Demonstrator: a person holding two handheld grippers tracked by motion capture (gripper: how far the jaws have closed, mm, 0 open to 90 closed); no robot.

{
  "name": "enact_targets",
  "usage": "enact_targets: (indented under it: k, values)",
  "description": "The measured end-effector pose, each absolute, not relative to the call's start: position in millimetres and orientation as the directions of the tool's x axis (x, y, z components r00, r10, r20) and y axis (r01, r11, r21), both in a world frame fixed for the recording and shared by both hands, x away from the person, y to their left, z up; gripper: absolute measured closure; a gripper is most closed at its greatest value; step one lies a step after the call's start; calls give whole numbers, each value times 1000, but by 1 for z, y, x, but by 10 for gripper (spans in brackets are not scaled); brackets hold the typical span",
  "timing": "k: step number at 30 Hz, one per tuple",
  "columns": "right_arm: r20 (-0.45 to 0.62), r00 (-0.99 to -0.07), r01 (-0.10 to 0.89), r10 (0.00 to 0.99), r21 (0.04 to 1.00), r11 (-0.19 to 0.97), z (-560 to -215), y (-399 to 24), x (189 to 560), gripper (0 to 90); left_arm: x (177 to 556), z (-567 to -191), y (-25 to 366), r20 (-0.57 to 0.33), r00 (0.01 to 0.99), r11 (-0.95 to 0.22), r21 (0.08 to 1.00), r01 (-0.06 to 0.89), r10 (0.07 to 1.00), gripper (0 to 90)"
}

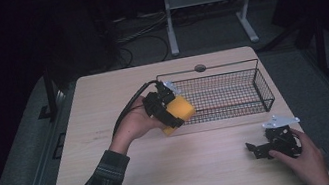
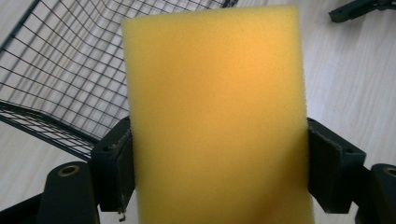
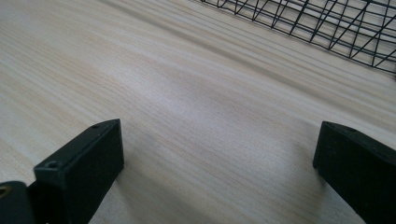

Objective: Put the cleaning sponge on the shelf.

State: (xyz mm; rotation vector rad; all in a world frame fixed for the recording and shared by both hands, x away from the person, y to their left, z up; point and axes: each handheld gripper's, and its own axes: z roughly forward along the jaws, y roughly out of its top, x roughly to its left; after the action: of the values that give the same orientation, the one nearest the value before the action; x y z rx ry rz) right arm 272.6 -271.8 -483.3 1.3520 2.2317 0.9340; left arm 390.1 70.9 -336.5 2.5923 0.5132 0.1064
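High view: left claw (image 1: 176,112) clamped on yellow sponge (image 1: 179,112) at wire basket (image 1: 264,87); right claw (image 1: 256,151) apart, low over table (image 1: 116,88).

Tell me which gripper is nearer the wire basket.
Left. The left gripper, clamping the yellow sponge, is at the wire basket's near-left corner; the right gripper rests open on the table, apart from its front-right.

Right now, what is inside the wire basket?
The wire basket looks empty across its visible mesh floor. The yellow sponge, clamped in the left gripper, hangs at its left end and covers that corner.
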Motion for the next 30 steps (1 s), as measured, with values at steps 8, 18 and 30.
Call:
enact_targets:
  k: [8,18,30]
  values:
    - [27,-472,637,881,701,320,-483,-272,273,12,403,-334,68,-3,928,-816,475,328,372,226]
    - [27,-472,637,881,701,320,-483,-272,273,12,421,-331,61,10,931,-820,477,316,365,225]
    - [26,-473,637,881,701,321,-483,-272,273,12,443,-328,53,33,939,-831,476,287,343,225]
